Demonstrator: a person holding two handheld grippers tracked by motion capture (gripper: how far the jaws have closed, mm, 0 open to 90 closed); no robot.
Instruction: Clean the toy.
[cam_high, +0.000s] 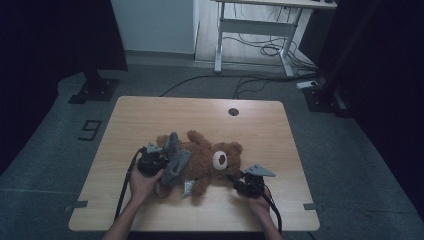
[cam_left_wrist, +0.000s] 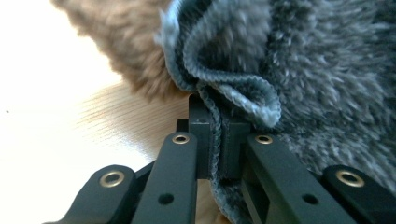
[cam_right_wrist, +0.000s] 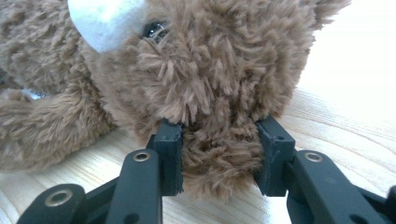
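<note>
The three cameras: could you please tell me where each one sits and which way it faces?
High view: above the person's side, looking forward and down on the table; forearms and both grippers show.
Left gripper view: on the left gripper, along its jaws, shut on the grey cloth.
Right gripper view: on the right gripper, its jaws clamping the bear.
All share the bear.

A brown plush teddy bear (cam_high: 207, 160) lies on its back near the middle of the light wooden bench (cam_high: 150, 115), head toward the right. A grey fleecy cloth garment (cam_high: 175, 160) lies over its lower body at the left. The left gripper (cam_high: 152, 159) sits left of the bear at the garment's edge; the right gripper (cam_high: 240, 181) sits before and right of the head.
</note>
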